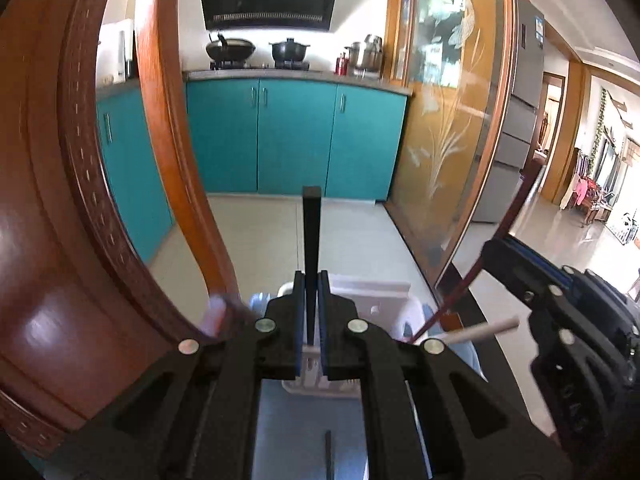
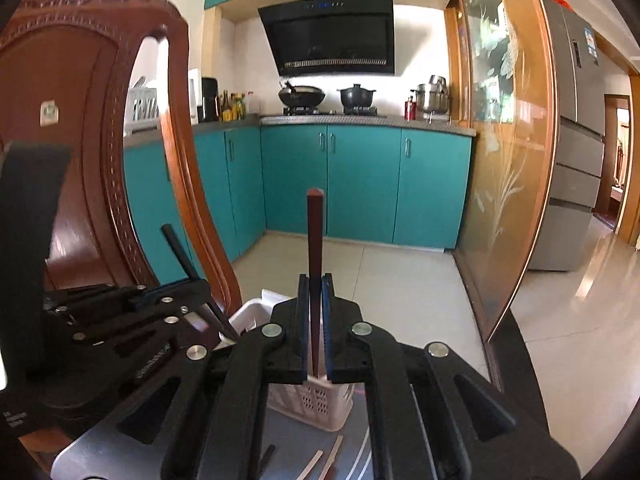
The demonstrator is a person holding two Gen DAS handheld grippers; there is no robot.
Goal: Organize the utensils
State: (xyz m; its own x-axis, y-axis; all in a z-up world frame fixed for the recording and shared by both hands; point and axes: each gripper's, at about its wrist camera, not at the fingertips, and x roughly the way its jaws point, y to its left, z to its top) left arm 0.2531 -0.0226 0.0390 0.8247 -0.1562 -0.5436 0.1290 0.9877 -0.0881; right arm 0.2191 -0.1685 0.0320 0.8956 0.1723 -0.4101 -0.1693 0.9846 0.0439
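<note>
My left gripper (image 1: 311,280) is shut on a black chopstick (image 1: 311,240) that stands upright, its lower end over the white utensil basket (image 1: 376,292). My right gripper (image 2: 315,280) is shut on a red-brown chopstick (image 2: 315,240), also upright above the perforated white basket (image 2: 312,404). In the left wrist view the right gripper (image 1: 504,248) is at the right with its red chopstick (image 1: 460,292) slanting down into the basket. In the right wrist view the left gripper (image 2: 188,284) is at the left with its black chopstick (image 2: 192,272) slanting toward the basket.
A white stick (image 1: 484,330) juts from the basket. Several loose utensils (image 2: 316,462) lie on the grey table (image 2: 292,440) in front of the basket. A carved wooden chair (image 2: 80,120) stands close on the left. A glass sliding door (image 2: 508,160) is on the right.
</note>
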